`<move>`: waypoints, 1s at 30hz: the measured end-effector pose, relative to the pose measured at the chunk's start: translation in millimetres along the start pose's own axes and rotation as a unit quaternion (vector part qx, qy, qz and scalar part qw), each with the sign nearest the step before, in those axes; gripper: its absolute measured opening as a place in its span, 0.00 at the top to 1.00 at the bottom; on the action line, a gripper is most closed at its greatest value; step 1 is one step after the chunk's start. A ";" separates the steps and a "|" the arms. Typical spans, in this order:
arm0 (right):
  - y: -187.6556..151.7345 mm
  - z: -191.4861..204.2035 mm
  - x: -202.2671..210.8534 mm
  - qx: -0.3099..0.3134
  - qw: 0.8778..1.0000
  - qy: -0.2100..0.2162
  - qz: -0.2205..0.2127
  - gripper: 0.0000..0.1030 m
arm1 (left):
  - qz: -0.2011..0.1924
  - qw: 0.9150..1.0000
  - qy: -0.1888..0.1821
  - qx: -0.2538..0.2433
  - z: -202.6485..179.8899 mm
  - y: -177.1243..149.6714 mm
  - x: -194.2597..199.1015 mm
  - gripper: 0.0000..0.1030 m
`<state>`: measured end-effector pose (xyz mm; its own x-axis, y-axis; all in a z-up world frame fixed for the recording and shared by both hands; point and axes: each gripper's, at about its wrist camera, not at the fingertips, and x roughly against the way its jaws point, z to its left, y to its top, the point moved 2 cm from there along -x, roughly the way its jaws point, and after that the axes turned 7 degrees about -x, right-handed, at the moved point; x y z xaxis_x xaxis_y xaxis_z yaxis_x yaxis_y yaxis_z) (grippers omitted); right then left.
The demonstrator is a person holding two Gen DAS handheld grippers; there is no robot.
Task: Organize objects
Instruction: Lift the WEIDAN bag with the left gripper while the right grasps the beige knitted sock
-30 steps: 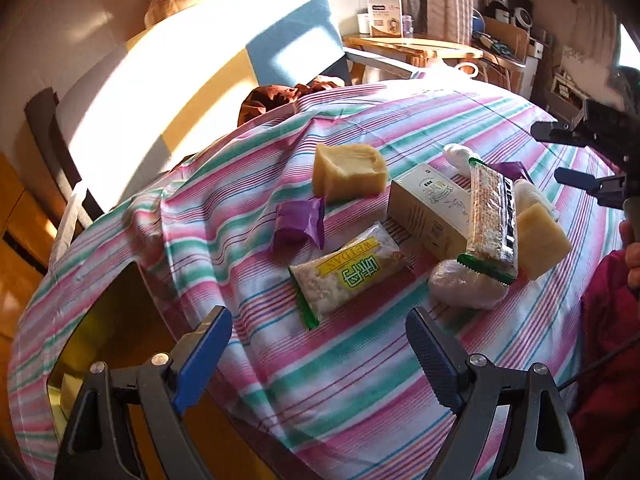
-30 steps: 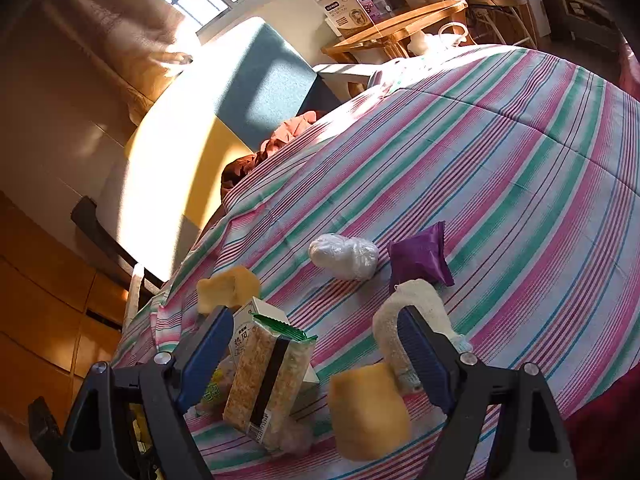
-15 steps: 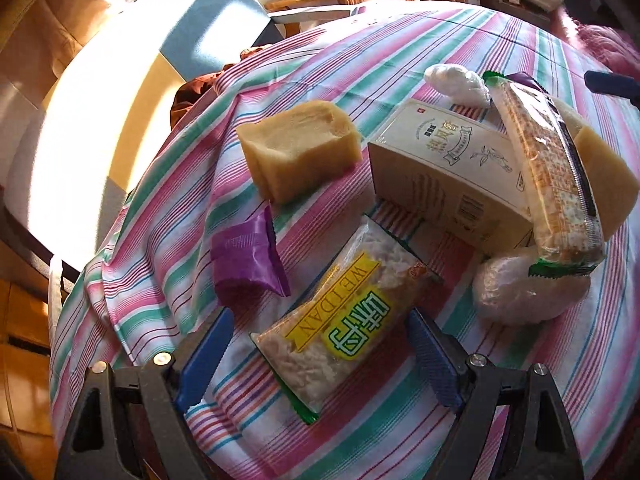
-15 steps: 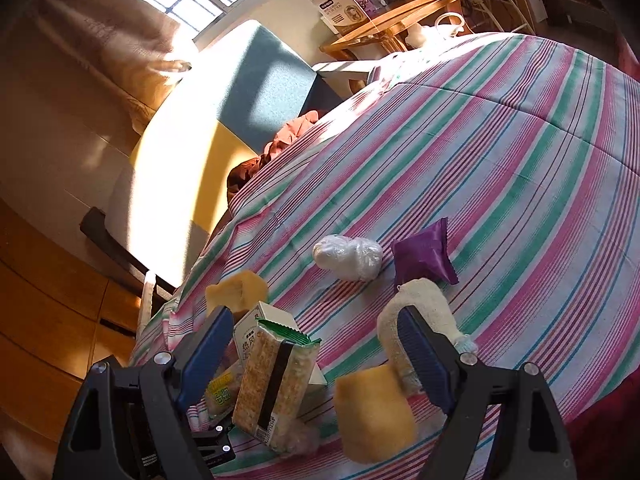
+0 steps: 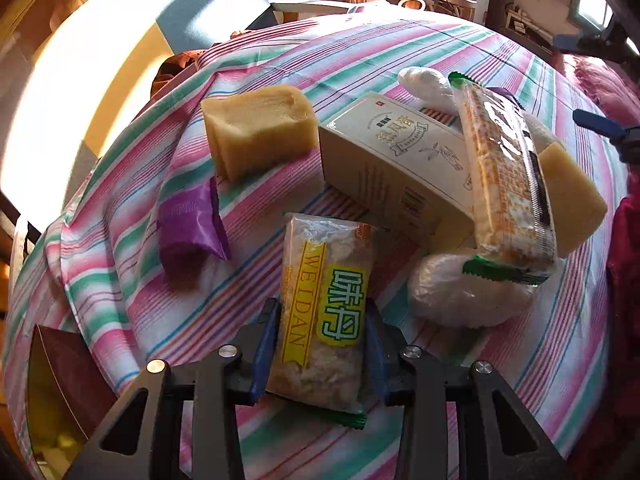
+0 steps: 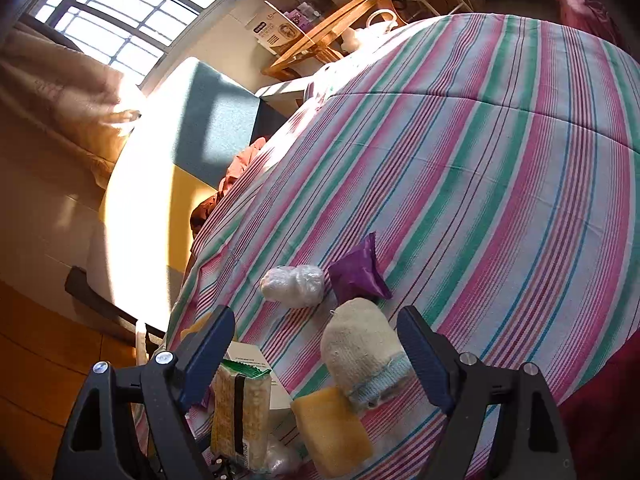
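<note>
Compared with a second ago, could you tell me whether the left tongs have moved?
Yes. The left tongs have advanced toward the beige box and shut on the WEIDAN packet, which earlier lay ahead of their open jaws.

You've got 2 yellow sponges [image 5: 260,130] [image 5: 572,204], 2 purple pouches [image 5: 188,220] [image 6: 358,276], 2 white wrapped bundles [image 5: 460,292] [image 6: 294,286], 1 WEIDAN snack pack [image 5: 324,312], 1 cracker pack [image 5: 506,176], 1 beige carton [image 5: 396,164], 1 knitted mitt [image 6: 360,348].
</note>
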<state>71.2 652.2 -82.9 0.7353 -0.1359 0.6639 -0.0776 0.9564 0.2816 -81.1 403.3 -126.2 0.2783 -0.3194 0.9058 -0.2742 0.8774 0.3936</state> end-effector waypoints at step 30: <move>-47.6 54.7 -23.8 0.148 0.986 -0.003 0.078 0.48 | -0.083 0.991 0.003 0.109 -45.3 -104.8 49.4 0.58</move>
<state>20.5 595.8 -74.3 0.6943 0.0046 0.7196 -0.3836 0.8485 0.3647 3.0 311.9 -129.8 0.3420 -0.4500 0.8250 -0.4159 0.7148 0.5623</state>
